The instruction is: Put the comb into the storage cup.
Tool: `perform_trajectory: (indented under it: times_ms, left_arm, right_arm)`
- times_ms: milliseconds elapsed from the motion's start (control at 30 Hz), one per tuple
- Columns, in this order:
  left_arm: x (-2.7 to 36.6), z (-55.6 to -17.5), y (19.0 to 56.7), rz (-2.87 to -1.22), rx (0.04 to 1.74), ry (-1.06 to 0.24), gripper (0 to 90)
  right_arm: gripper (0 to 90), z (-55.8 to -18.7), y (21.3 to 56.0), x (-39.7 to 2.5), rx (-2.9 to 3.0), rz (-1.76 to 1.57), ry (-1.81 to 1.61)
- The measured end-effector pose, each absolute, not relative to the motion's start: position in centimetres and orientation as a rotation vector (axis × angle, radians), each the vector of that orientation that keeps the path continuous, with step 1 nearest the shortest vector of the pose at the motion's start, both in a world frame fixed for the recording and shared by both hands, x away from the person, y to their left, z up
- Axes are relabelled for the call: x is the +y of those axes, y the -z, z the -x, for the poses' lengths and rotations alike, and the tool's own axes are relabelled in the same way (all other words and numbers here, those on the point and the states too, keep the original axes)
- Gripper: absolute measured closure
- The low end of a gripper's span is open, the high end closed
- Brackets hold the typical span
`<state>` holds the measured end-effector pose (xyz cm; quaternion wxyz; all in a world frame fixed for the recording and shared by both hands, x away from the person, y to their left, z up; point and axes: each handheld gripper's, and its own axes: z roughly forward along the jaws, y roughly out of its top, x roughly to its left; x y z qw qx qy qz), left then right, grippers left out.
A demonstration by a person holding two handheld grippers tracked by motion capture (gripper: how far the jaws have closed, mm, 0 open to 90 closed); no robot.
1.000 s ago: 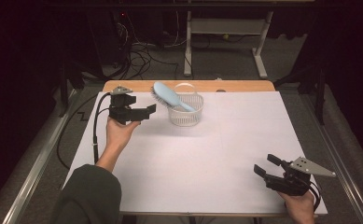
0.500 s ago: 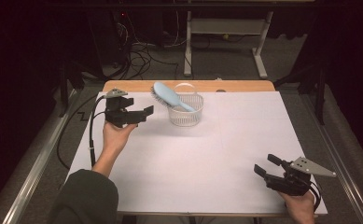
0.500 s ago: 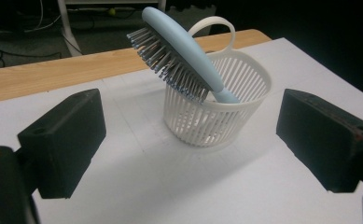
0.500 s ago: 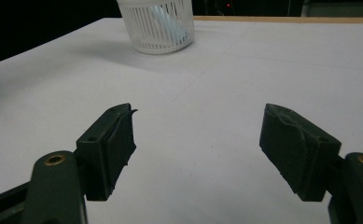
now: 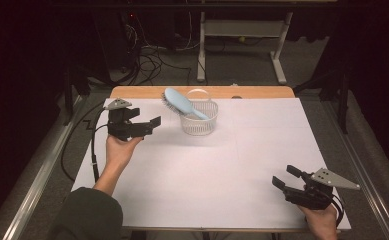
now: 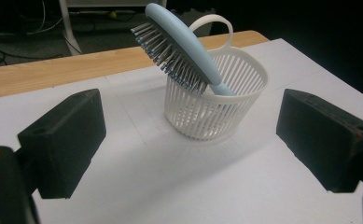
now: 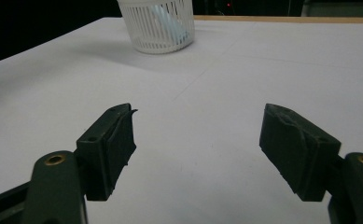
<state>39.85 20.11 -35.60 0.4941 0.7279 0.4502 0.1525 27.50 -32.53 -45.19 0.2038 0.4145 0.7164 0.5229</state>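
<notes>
High view: we hold the left gripper (image 5: pixel 149 123), fingers spread wide and empty, just left of the white basket (image 5: pixel 200 120) near the bench's far edge. The blue hairbrush (image 5: pixel 180 102) leans in it, head up-left. Right gripper (image 5: pixel 288 177), open and empty, rests well apart. We see no writing.

We saw a pale blue hairbrush (image 6: pixel 181 44) with dark grey bristles in a white basket (image 6: pixel 216 100) patterned with thin vertical slats, a white looped handle behind it. The table (image 5: pixel 222 165) was covered in white, its far edge bare light wood. Both the left gripper (image 5: pixel 149 123) and the right gripper (image 5: pixel 284 176) were black, each topped by a grey plate
</notes>
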Motion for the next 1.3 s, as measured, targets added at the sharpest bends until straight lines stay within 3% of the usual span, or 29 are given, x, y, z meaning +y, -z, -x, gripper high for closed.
perform_trajectory:
  times_ms: [1300]
  left_arm:
    - [21.4,-36.9,36.3,-1.771,1.048,-0.422,7.5]
  right_arm:
    - [26.8,-27.5,45.2,-32.6,1.995,-1.161,-1.456]
